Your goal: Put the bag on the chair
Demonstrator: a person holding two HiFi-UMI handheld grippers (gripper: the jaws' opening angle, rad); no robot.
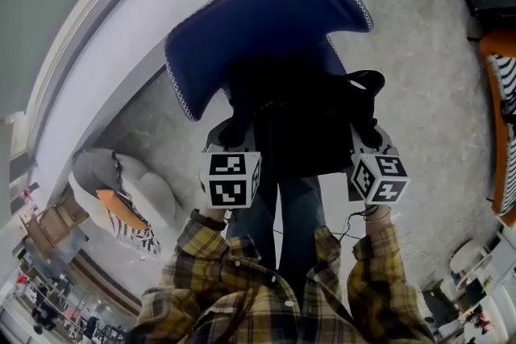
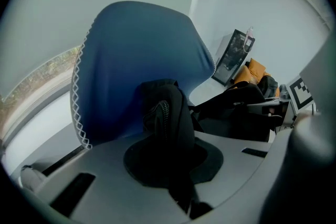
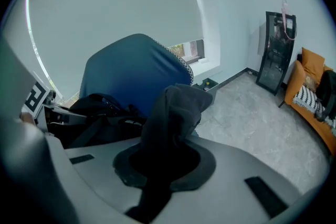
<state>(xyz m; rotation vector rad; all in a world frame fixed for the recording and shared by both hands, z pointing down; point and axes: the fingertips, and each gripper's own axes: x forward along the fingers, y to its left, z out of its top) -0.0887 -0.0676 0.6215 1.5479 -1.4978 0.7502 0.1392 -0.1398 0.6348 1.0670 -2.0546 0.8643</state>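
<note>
A black bag [image 1: 302,121] hangs between my two grippers in front of a blue-covered chair [image 1: 266,20]. My left gripper [image 1: 230,142] is shut on the bag's left side, where black fabric with a zipper [image 2: 163,118] bunches between the jaws. My right gripper [image 1: 367,142] is shut on a dark fold of the bag [image 3: 176,113] at its right side. The chair back [image 2: 136,60] fills the left gripper view and also rises behind the bag as the chair back [image 3: 134,71] in the right gripper view. The bag's underside and the seat are hidden.
A pale wall and window ledge [image 1: 89,52] run behind the chair. An orange sofa [image 1: 500,125] with a striped cushion stands at the right, also seen as the sofa [image 3: 310,92]. A dark framed panel [image 3: 277,50] leans on the wall. A grey beanbag [image 1: 121,189] lies at the left.
</note>
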